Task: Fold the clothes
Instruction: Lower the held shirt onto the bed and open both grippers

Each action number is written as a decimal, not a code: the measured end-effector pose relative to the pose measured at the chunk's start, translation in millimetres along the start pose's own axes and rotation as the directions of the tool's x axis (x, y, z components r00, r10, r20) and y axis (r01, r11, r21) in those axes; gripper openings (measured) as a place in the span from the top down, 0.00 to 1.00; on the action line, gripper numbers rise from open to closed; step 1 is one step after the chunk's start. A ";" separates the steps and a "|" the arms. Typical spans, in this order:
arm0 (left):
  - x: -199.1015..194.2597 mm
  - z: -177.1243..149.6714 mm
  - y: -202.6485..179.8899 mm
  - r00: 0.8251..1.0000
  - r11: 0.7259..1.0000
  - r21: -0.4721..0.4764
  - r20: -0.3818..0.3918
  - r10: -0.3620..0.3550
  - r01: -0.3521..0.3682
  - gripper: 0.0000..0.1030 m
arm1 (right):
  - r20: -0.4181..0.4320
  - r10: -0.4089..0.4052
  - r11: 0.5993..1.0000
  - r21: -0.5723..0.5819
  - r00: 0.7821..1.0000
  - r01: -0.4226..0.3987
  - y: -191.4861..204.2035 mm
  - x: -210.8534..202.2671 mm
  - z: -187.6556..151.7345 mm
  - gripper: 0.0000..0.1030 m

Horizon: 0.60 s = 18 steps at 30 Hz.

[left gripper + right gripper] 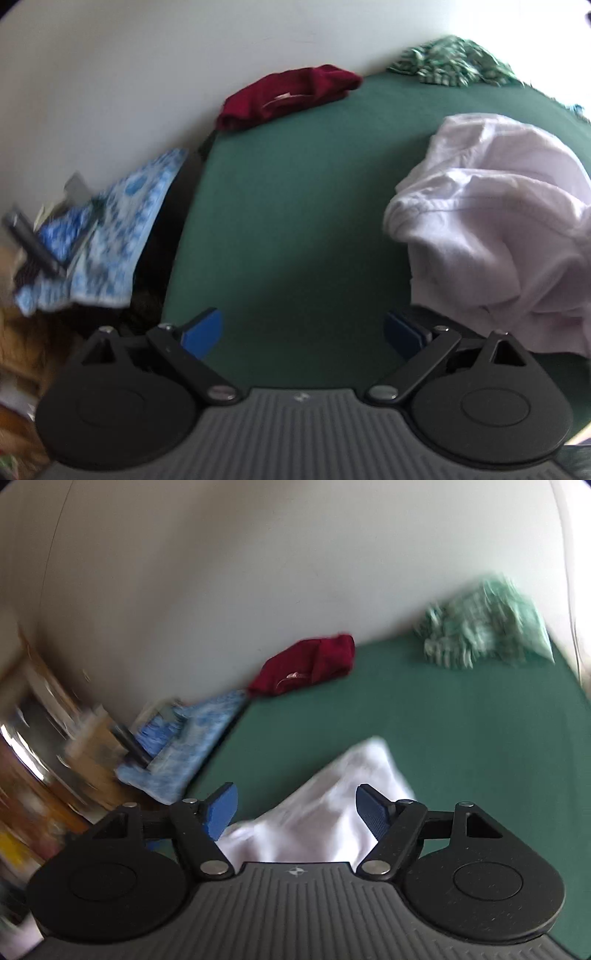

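Four garments — one white garment (495, 221), one maroon garment (291, 96), one green patterned garment (450, 62), one blue patterned cloth (122, 229) — and one green mat (295, 206).

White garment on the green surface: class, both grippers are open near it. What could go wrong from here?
1. The white garment lies crumpled, so the open right gripper may pinch several layers.
2. The open left gripper faces bare green surface and may close on nothing.
3. Both views are blurred, so aim may be off.

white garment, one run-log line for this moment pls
phase: pre-grasp | left gripper: open, empty, beside white garment | right gripper: open over garment | garment: crumpled, unfolded on green surface
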<state>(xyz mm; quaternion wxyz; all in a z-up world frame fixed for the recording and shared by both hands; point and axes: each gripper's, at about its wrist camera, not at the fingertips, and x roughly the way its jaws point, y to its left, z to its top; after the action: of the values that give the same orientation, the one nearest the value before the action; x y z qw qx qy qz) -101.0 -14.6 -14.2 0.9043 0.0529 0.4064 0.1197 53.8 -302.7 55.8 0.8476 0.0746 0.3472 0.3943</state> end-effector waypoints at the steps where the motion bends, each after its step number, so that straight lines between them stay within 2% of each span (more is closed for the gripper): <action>1: -6.7 -0.5 2.8 0.998 0.997 -0.046 0.006 -0.058 0.058 0.07 | -0.029 0.000 0.999 -0.053 1.000 -0.002 9.0 19.2 4.6 0.27; 2: -13.5 -0.1 1.7 0.990 0.987 -0.082 0.013 -0.140 0.140 0.07 | -0.075 0.019 0.995 -0.100 0.997 -0.026 19.4 41.6 5.6 0.27; 3: -20.4 0.5 0.0 0.975 0.968 -0.116 0.022 -0.223 0.224 0.07 | -0.127 0.044 0.987 -0.149 0.991 -0.063 32.3 64.5 2.5 0.27; 4: -25.8 1.7 -5.7 0.952 0.942 -0.138 0.030 -0.306 0.307 0.06 | -0.179 0.066 0.976 -0.195 0.982 -0.101 45.2 87.5 -0.7 0.27; 6: -33.1 3.4 -22.5 0.892 0.877 -0.168 0.041 -0.450 0.450 0.05 | -0.281 0.097 0.944 -0.279 0.955 -0.177 69.7 132.2 -8.6 0.27; 8: -36.8 5.9 -42.6 0.829 0.813 -0.174 0.037 -0.558 0.555 0.03 | -0.352 0.068 0.912 -0.357 0.934 -0.201 82.6 174.4 -14.3 0.28; 9: -37.5 7.1 -53.7 0.799 0.785 -0.167 0.024 -0.601 0.596 0.03 | -0.376 0.037 0.898 -0.394 0.926 -0.196 86.8 191.0 -17.3 0.32; 10: -37.4 8.1 -67.2 0.796 0.789 -0.130 0.003 -0.605 0.601 0.03 | -0.386 -0.005 0.889 -0.424 0.922 -0.172 88.4 199.7 -20.9 0.54; 11: -37.2 9.0 -81.1 0.798 0.796 -0.086 -0.020 -0.603 0.599 0.03 | -0.383 -0.044 0.891 -0.433 0.923 -0.137 85.9 204.7 -21.0 0.96; 12: -37.0 9.9 -95.1 0.800 0.801 -0.043 -0.043 -0.599 0.598 0.03 | -0.353 -0.054 0.911 -0.400 0.934 -0.098 77.5 199.8 -15.3 0.95; 14: -32.5 10.6 -119.7 0.827 0.827 0.041 -0.075 -0.557 0.560 0.03 | -0.244 -0.027 0.963 -0.266 0.969 -0.040 53.3 170.8 2.7 0.96; 16: -26.5 13.2 -139.3 0.842 0.838 0.090 -0.094 -0.532 0.539 0.04 | -0.097 -0.027 0.986 -0.169 0.995 0.010 30.1 126.6 16.0 0.96; 17: -24.0 14.7 -147.7 0.847 0.840 0.109 -0.097 -0.522 0.531 0.08 | -0.022 -0.041 0.990 -0.133 0.999 0.038 19.1 99.6 19.7 0.96; 18: -21.6 16.4 -156.0 0.853 0.843 0.129 -0.099 -0.513 0.522 0.18 | 0.040 -0.062 0.993 -0.094 0.997 0.066 7.3 74.3 20.7 0.96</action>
<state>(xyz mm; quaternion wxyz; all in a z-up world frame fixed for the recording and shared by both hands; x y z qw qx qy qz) -75.5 -170.8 -17.9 0.8836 0.0063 0.4406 -0.1581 96.1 -241.2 34.9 0.8686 0.0300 0.3145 0.3817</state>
